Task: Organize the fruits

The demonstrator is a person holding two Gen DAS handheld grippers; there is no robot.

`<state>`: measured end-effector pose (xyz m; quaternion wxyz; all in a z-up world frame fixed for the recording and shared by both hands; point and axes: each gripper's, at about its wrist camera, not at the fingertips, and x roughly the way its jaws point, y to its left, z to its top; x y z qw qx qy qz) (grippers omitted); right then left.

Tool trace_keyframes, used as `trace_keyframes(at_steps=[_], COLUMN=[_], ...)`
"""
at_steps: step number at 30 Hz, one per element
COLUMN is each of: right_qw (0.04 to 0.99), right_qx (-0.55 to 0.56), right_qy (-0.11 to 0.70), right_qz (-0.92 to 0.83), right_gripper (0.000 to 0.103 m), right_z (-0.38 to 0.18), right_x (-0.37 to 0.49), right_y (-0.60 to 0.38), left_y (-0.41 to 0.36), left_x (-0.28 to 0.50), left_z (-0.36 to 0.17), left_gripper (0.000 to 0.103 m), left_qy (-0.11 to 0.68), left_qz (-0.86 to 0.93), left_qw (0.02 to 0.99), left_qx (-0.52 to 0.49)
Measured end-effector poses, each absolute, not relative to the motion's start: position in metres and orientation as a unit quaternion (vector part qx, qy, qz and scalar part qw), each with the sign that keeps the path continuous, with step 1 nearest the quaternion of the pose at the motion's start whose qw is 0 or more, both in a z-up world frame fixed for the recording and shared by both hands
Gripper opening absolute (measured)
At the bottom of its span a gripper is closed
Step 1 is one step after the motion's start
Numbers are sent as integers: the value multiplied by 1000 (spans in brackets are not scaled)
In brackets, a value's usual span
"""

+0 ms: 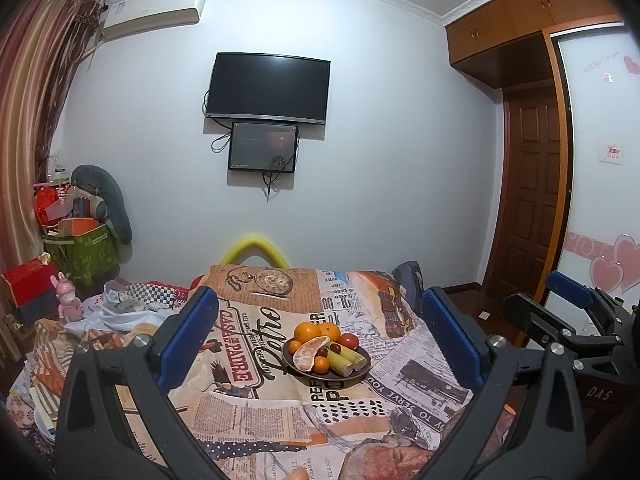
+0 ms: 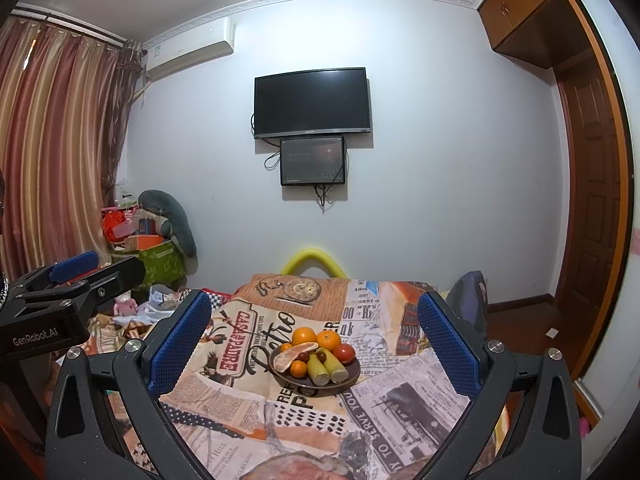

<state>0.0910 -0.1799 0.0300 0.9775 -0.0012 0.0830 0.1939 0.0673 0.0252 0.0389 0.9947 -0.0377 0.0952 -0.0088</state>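
Your left gripper (image 1: 318,338) is spread wide and empty, blue pads framing the dark plate (image 1: 362,364) from the near side. Your right gripper (image 2: 314,334) is equally wide and empty, held beside the left at about the same height.

The plate sits on the tabletop (image 2: 248,408), roughly centred left to right and toward the middle of the newspaper-print cloth (image 2: 404,396). On it: two oranges (image 2: 304,336) at the far rim, a red tomato (image 2: 345,353) at the right, a peeled citrus segment (image 2: 291,356) at the left, small mandarins (image 2: 298,368) near and left, two green cut stalks (image 2: 325,369) pointing toward you, and small dark fruits between them that you cannot identify.

Open cloth surrounds the plate on all sides. The far edge of the tabletop lies well beyond the plate, with a yellow foam arc (image 2: 314,258) behind it. The left edge drops to a cluttered bed (image 1: 112,312); the right edge gives onto bare wooden floor (image 2: 520,320).
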Motion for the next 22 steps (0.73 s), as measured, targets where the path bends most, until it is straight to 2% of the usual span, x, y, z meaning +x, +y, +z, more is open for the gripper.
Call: trace_keyframes(at_steps=[22], right_qw=[978], right_qx=[2], right_qy=[82], right_qz=[193], right_gripper=[103], right_z=[31], right_x=[93], right_y=[-180], left_y=[22], left_x=[67], left_z=[38], left_gripper=[103], left_qy=[96], left_qz=[-7], left_qw=[995], left_qx=[-31])
